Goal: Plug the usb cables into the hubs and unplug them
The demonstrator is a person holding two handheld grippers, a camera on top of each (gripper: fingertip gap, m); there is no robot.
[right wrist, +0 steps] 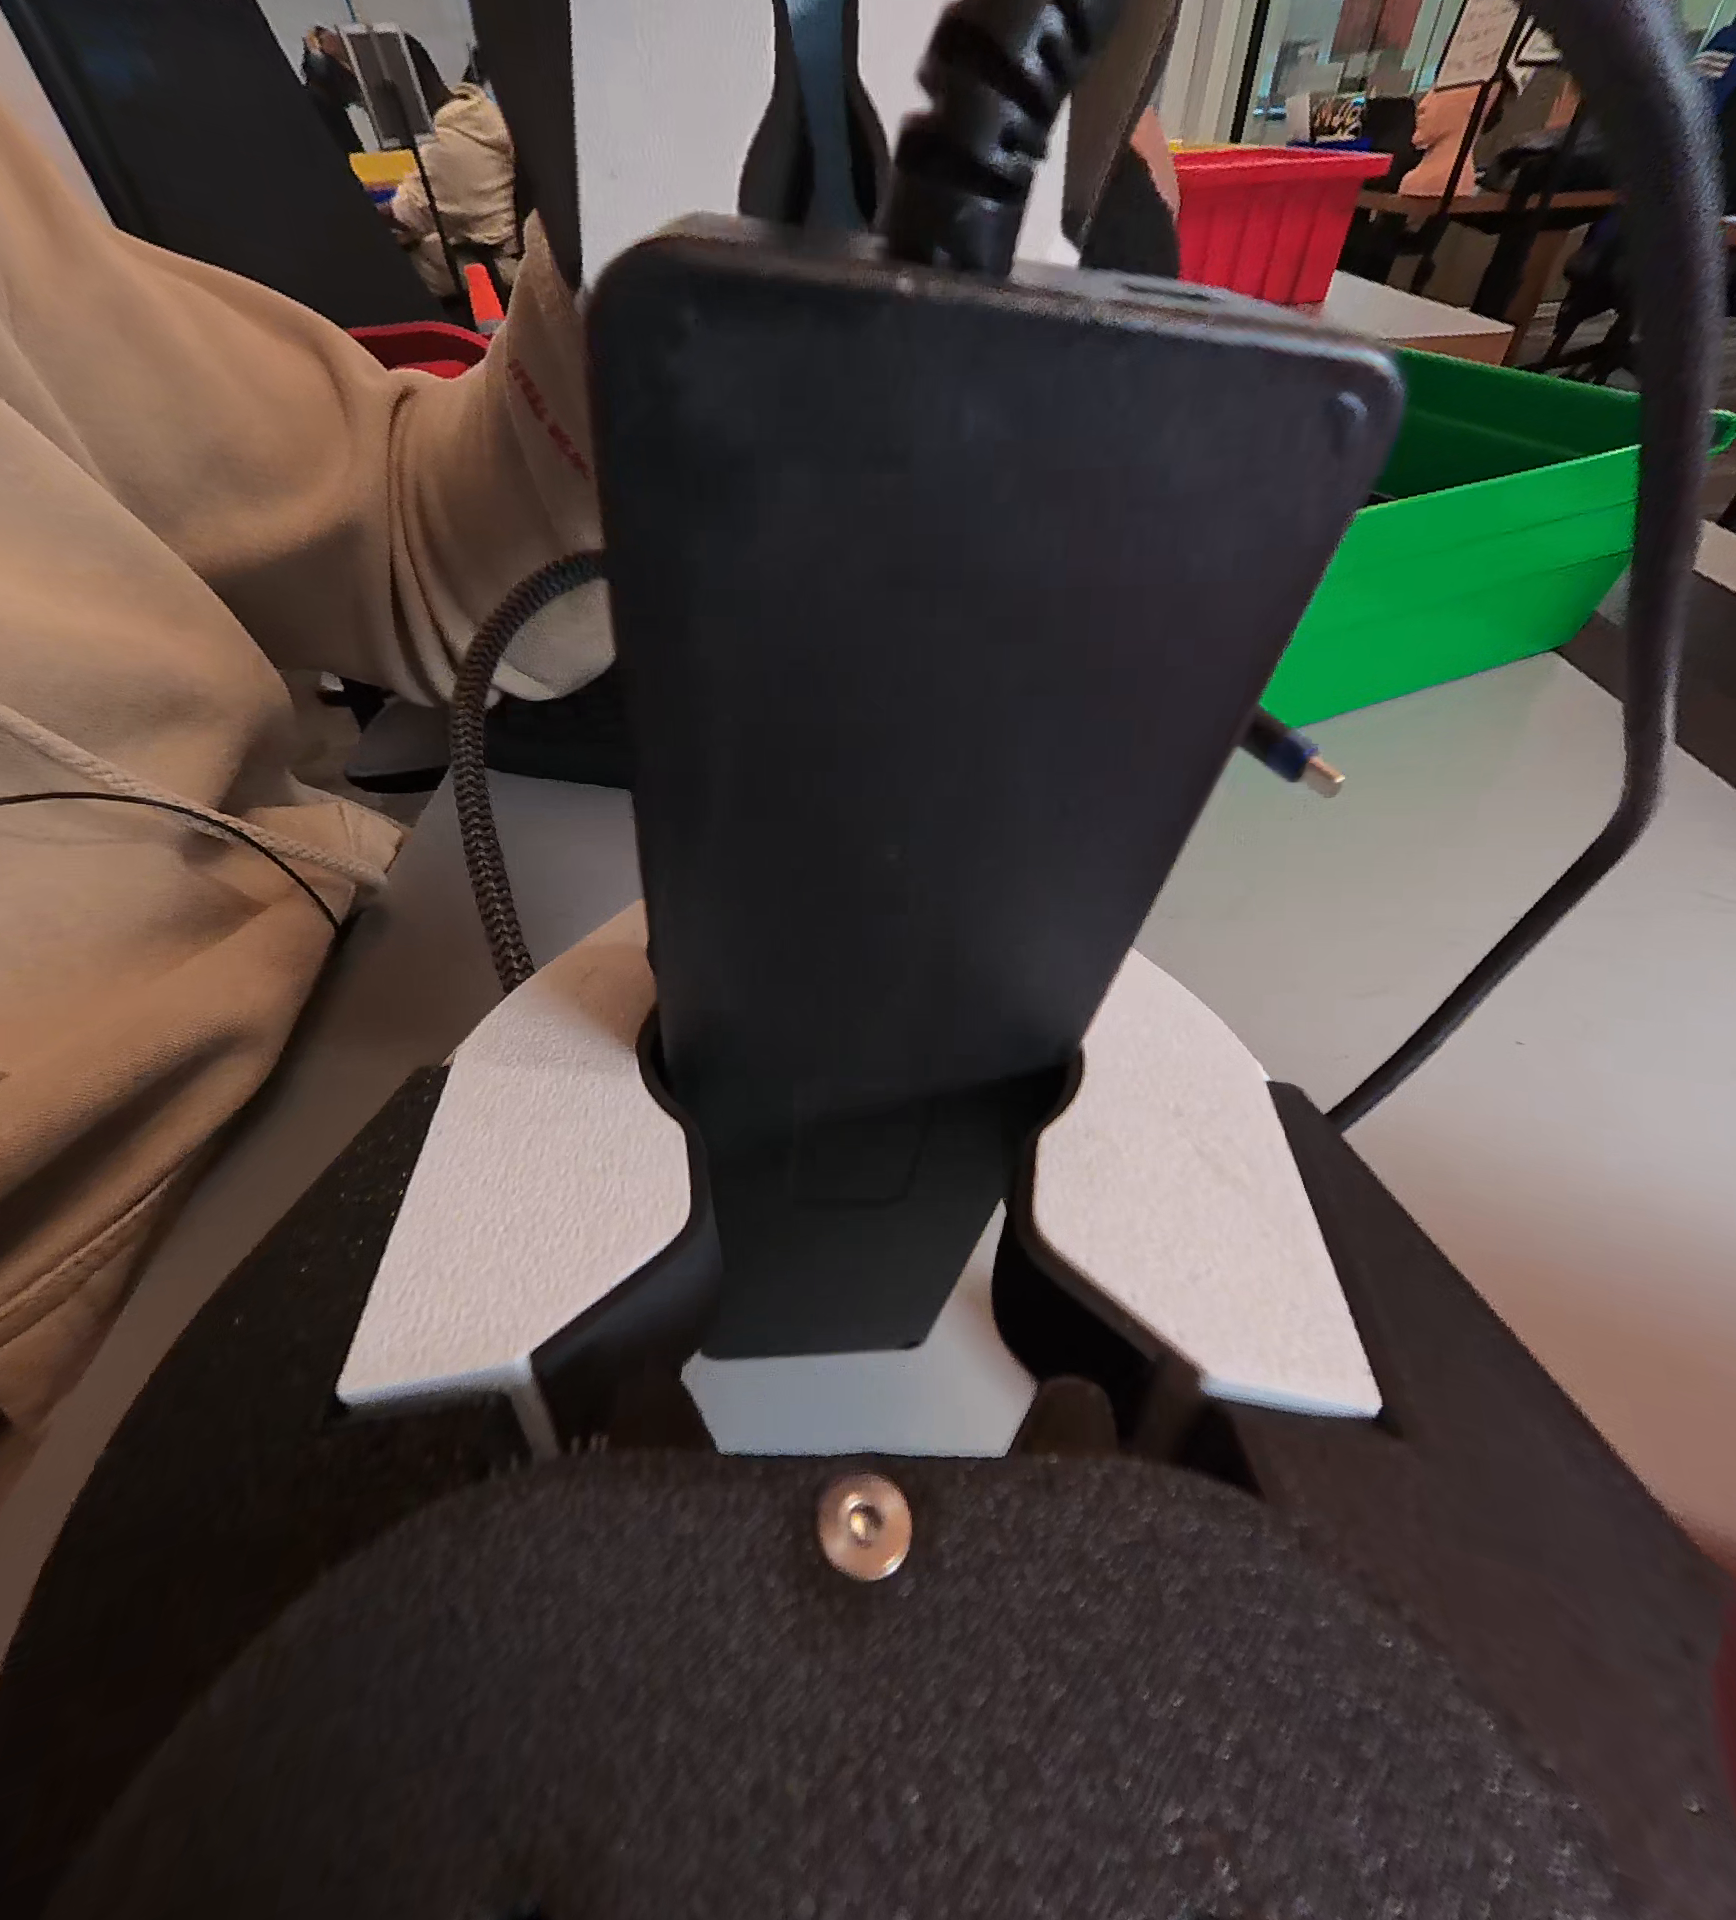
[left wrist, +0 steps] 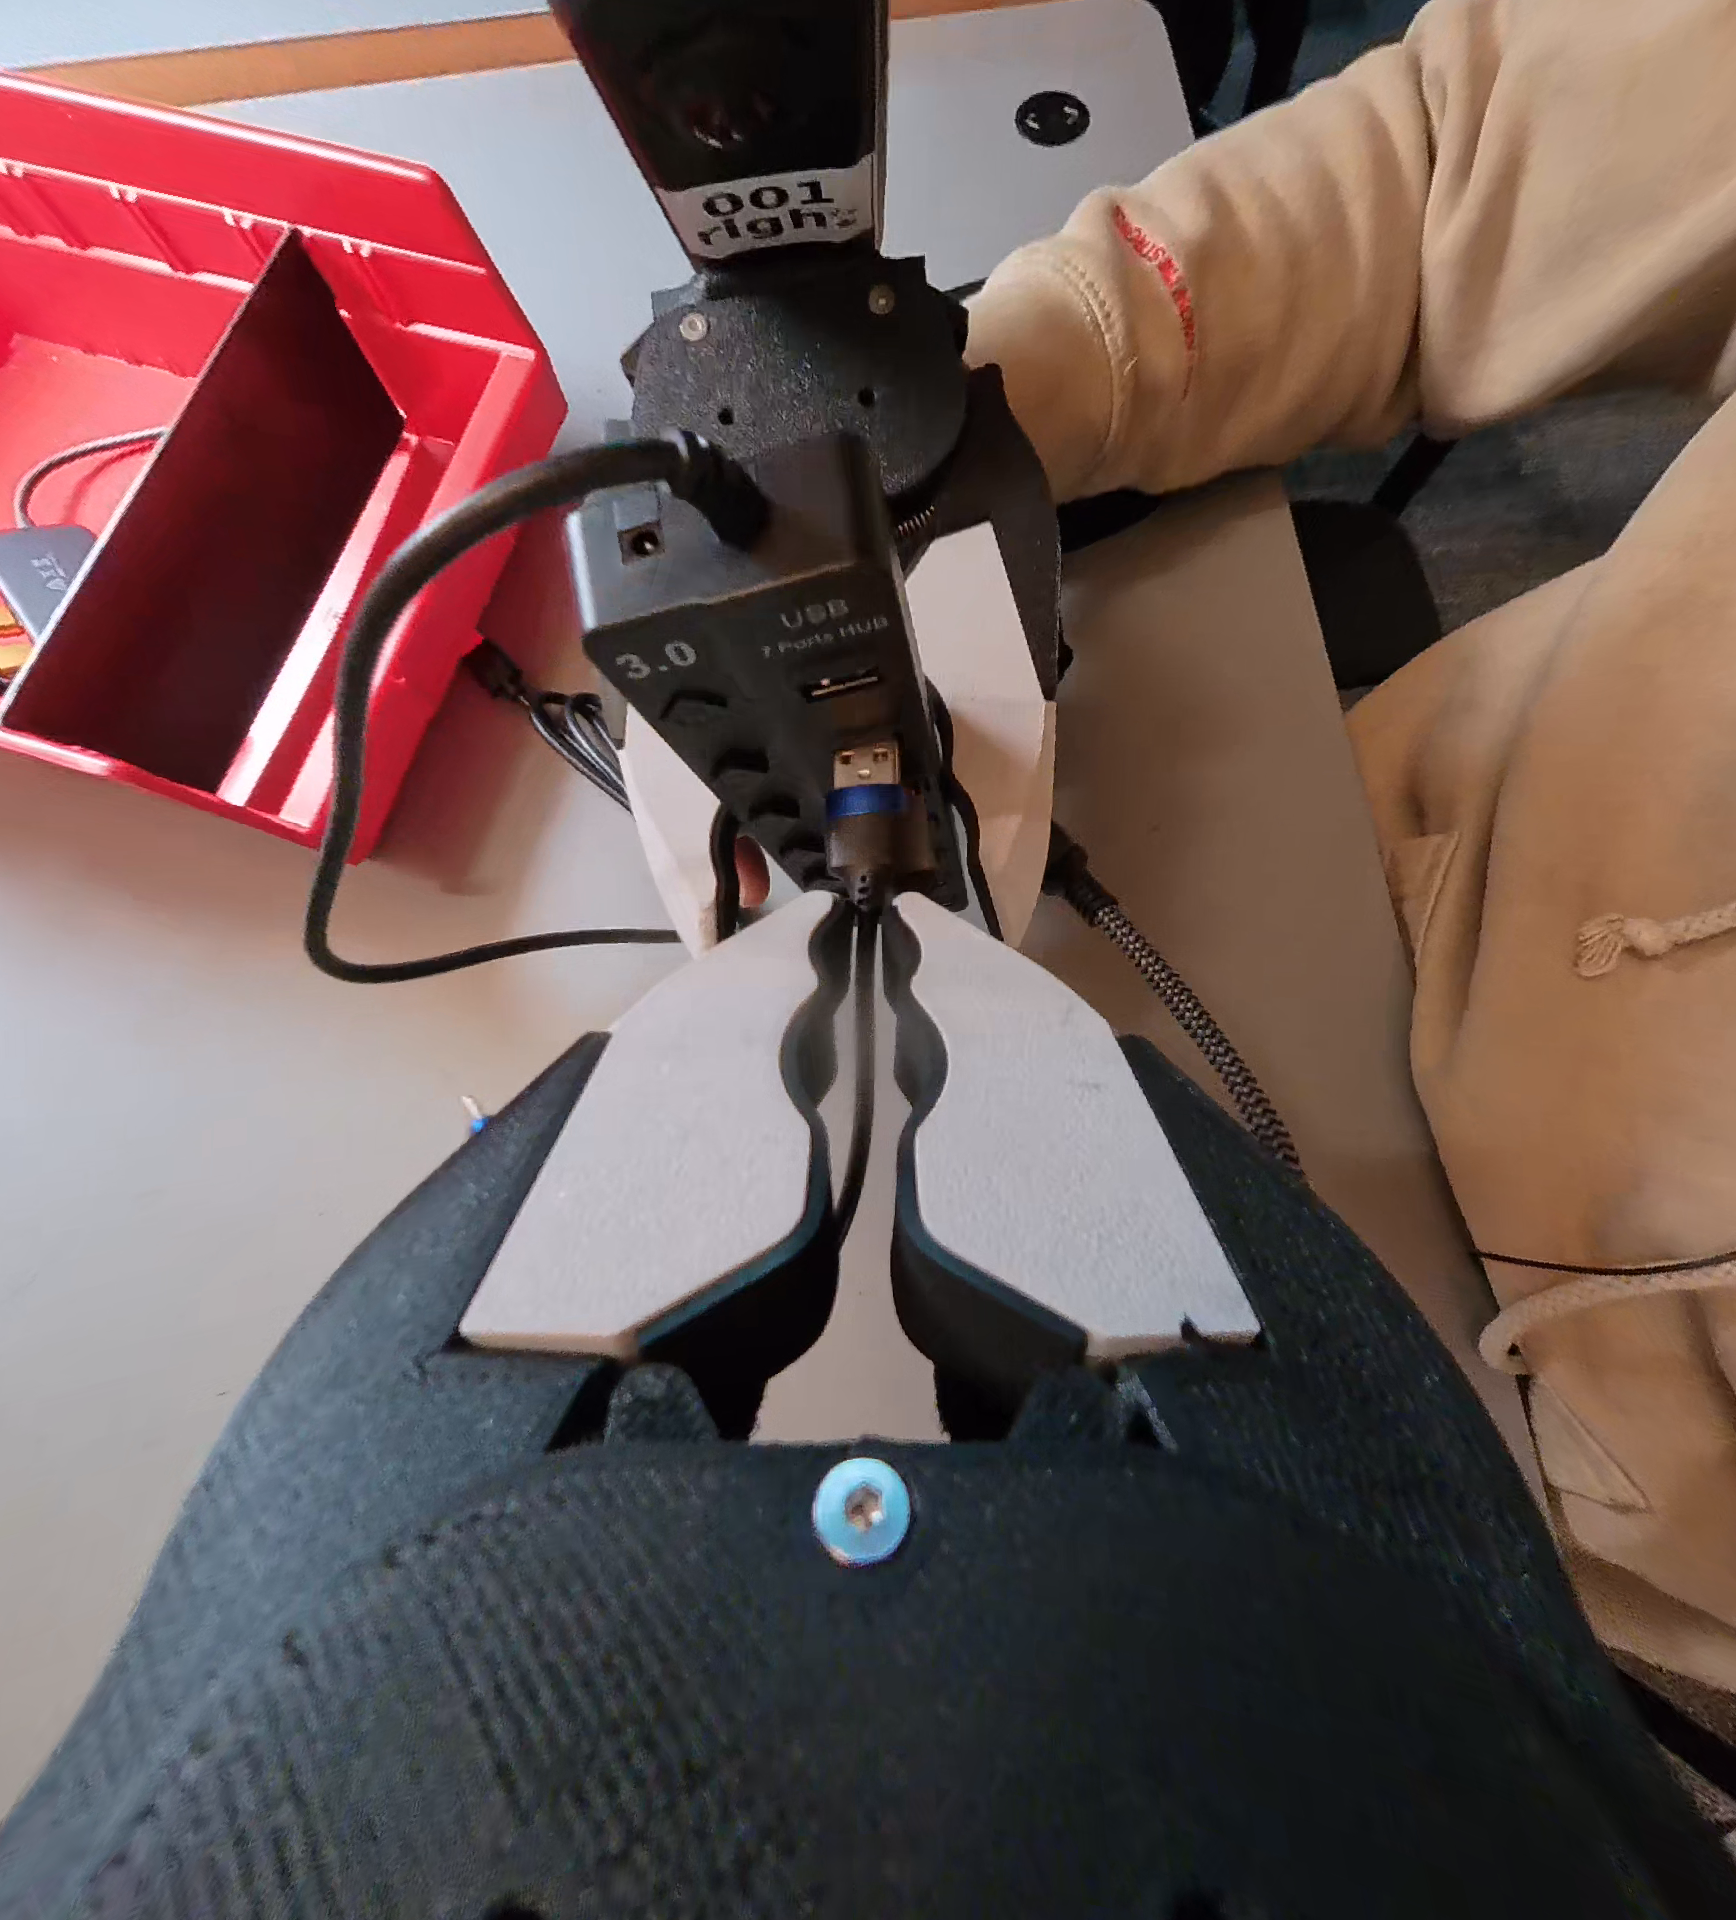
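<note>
Between the left tongs' tips: a thin black usb cable [left wrist: 862, 1039] runs down the narrow gap, its blue-ringed plug [left wrist: 866, 805] just ahead of the tips.
Left tongs [left wrist: 865, 906]: nearly closed, pinching the cable right behind the plug.
Plug: its metal end lies against the hub's face at the second port; whether it is seated I cannot tell.
Hub [left wrist: 776, 665]: black, multi-port, held above the worktop straight ahead of the left tongs; seen from its plain back [right wrist: 947, 675] in the right wrist view.
Right tongs [right wrist: 859, 1081]: part-way open, clamped on the hub's lower end, facing the left tongs.
Hub's own lead [left wrist: 365, 727]: thick, black, leaves the hub's far end and loops down to the left of the left tongs.
Braided cable [left wrist: 1196, 1049]: trails off right of the left tongs, over the worktop edge.
Red bin [left wrist: 220, 343]: far left of the left tongs, on the worktop [left wrist: 116, 1143].
Green bin [right wrist: 1487, 582]: ahead and right of the right tongs.
Sleeve [left wrist: 1259, 291]: beige, beside the right tongs.
</note>
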